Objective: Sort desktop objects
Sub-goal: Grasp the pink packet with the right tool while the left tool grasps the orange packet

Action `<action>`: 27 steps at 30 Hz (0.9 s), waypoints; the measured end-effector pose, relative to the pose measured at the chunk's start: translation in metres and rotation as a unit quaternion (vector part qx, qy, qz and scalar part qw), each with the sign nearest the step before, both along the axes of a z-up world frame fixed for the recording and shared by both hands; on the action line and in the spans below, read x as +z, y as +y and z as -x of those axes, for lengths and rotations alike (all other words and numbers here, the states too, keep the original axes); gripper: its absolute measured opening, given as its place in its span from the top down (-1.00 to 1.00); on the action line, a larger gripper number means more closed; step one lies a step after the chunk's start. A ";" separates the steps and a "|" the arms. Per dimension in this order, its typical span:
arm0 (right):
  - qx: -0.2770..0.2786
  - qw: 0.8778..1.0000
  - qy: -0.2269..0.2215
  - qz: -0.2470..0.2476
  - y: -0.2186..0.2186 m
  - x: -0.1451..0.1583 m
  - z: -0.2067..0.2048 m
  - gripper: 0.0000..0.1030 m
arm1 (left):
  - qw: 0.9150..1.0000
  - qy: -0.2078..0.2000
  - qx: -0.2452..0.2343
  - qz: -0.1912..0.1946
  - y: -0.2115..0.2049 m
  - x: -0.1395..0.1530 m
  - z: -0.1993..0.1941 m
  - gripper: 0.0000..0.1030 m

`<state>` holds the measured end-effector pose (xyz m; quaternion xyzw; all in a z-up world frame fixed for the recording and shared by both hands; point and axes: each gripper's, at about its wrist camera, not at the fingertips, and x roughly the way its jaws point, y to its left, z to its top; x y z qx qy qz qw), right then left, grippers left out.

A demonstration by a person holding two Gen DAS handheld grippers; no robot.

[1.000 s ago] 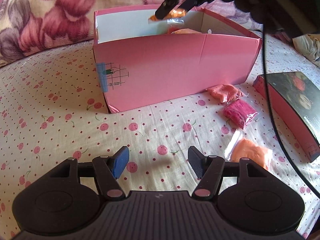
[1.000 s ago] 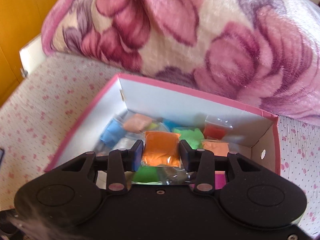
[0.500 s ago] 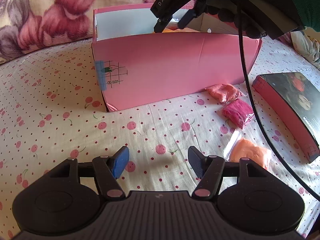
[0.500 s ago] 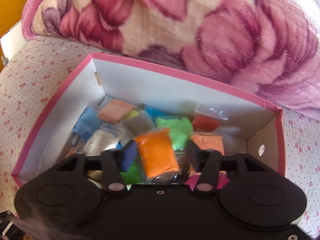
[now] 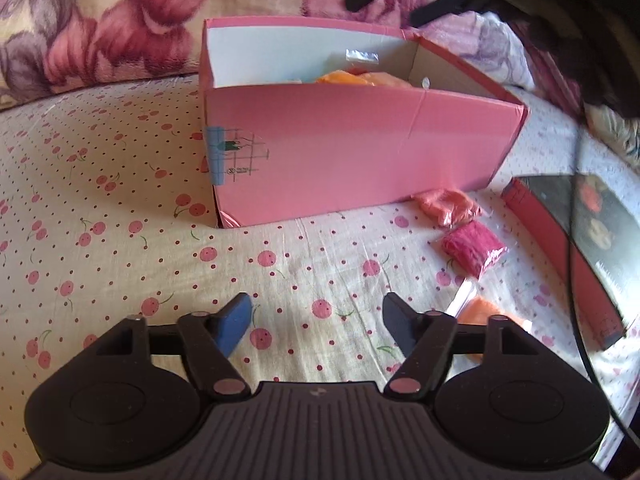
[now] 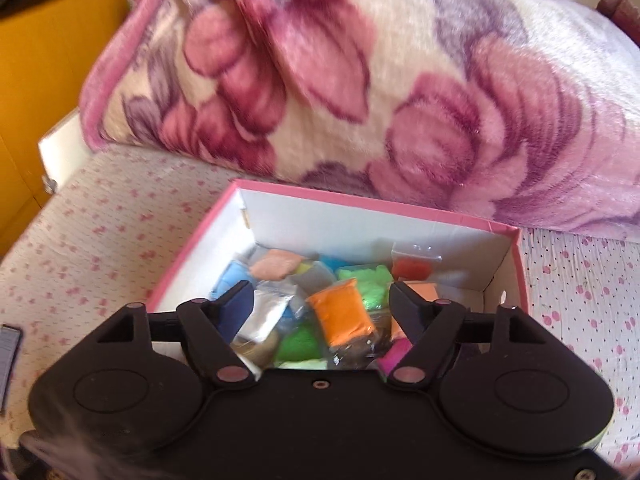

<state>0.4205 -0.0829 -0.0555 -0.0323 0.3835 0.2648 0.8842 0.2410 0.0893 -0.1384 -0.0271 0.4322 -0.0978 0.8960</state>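
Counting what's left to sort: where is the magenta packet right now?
In the left wrist view, the magenta packet lies on the bedsheet, right of the pink box, between two orange packets.

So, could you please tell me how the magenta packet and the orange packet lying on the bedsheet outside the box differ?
The magenta packet is deep pink and lies nearer the pink box; the orange packet lies closer to the left gripper, partly hidden behind its right finger. The magenta one shows whole. Both are clear bags of soft clay on the bedsheet.
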 end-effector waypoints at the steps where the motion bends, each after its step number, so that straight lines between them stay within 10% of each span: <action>1: 0.000 1.000 -0.001 -0.006 -0.003 0.002 0.007 -0.54 | 1.000 0.001 0.002 0.005 0.001 0.000 0.000 -0.43; 16: -0.020 1.000 0.005 0.009 -0.070 -0.027 0.103 -0.71 | 0.996 -0.040 -0.078 0.020 -0.002 0.018 0.011 -0.48; 27: -0.005 0.997 0.049 0.057 -0.080 -0.091 0.125 -0.66 | 0.977 -0.063 -0.203 0.020 -0.058 -0.001 0.022 -0.48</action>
